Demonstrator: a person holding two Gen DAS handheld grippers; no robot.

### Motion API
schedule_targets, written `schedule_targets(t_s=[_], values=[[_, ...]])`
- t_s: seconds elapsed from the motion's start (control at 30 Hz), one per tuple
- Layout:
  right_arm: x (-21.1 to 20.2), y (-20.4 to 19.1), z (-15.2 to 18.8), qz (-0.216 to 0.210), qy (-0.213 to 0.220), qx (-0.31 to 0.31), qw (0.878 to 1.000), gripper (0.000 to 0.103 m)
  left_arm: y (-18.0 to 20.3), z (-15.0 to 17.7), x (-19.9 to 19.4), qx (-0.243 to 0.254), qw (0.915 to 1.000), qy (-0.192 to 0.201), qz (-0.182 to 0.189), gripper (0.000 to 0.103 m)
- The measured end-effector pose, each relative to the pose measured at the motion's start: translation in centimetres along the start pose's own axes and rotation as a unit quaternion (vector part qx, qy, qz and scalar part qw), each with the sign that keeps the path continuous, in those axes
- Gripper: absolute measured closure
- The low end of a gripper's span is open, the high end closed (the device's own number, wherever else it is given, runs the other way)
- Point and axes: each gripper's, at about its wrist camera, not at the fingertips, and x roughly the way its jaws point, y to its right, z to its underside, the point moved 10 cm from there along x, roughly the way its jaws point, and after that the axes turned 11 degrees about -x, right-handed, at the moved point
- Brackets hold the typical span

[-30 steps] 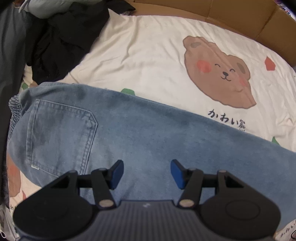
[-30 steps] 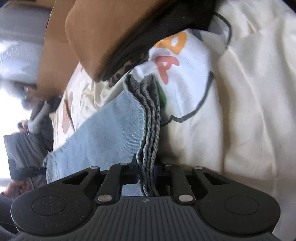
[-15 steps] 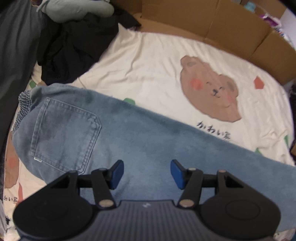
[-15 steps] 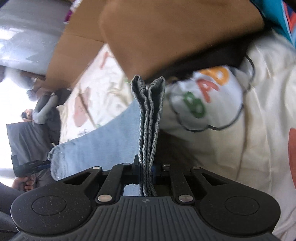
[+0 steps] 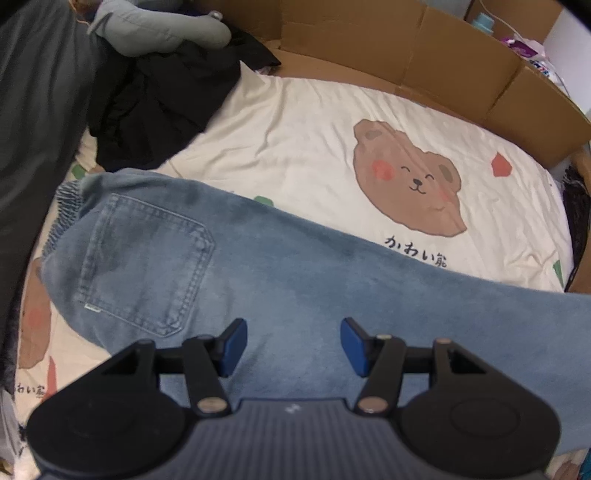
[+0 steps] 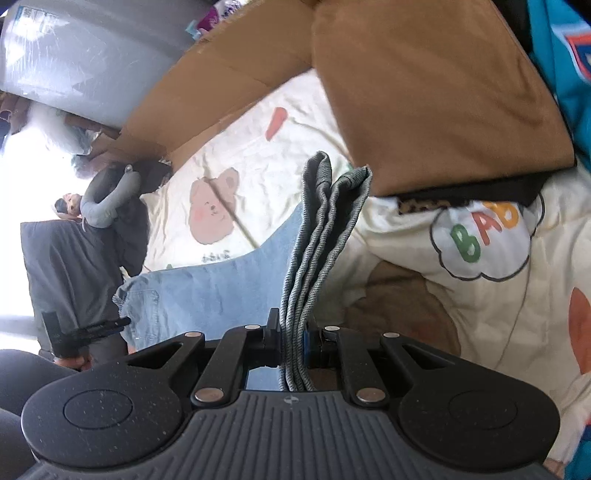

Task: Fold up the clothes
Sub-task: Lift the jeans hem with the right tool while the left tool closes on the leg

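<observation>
Right gripper (image 6: 293,341) jaws clamped tight on bunched jeans (image 5: 332,295) cuff, lifted off bedsheet (image 5: 314,129). Left gripper (image 5: 291,341) jaws half open, empty, hovering above jeans' seat.

- Home bedroom, prob.: bed w/ cream bear-print sheet (image 5: 303,122).
- Cardboard panels (image 5: 424,40) along bed edge.
- Dark clothes pile (image 5: 162,92) + grey neck pillow (image 5: 155,29) at one end.

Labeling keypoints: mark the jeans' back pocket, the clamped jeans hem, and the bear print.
back pocket (image 5: 147,262), left wrist view, pocket centre
jeans hem (image 6: 325,221), right wrist view, bunched cuff above the pads
bear print (image 5: 406,177), left wrist view, face
</observation>
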Motion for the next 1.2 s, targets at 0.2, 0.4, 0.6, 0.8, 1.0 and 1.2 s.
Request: schedule_targets(t_s=[0.2, 0.4, 0.6, 0.8, 1.0, 1.2], values=[[-2.7, -5.1, -3.6, 0.002, 0.005, -0.034, 0.999, 0.094, -0.7, 0.8, -0.3, -0.008, 0.9999, -0.008, 0.008, 0.043], [-2.9, -10.9, -7.2, 0.019, -0.018, -0.081, 0.996, 0.094, -1.1, 1.8, 0.5, -0.024, 0.9992, -0.011, 0.030, 0.043], [-2.0, -15.5, -10.2, 0.042, -0.027, -0.105, 0.993, 0.094, -2.2, 3.2, 1.9, -0.039, 0.9982, -0.031, 0.032, 0.043], [-1.2, -18.9, -12.0, 0.053, -0.035, -0.130, 0.990, 0.094, -1.7, 4.3, 3.3, -0.028, 0.9978, -0.044, 0.042, 0.043], [0.3, -22.0, -13.3, 0.063, -0.052, -0.156, 0.984, 0.094, -0.8, 4.6, 4.0, -0.016, 0.9970, -0.043, 0.062, 0.044], [2.0, -25.0, -14.0, 0.067, -0.069, -0.179, 0.979, 0.094, 0.0, 5.0, 4.6, -0.010, 0.9943, -0.046, 0.096, 0.044]])
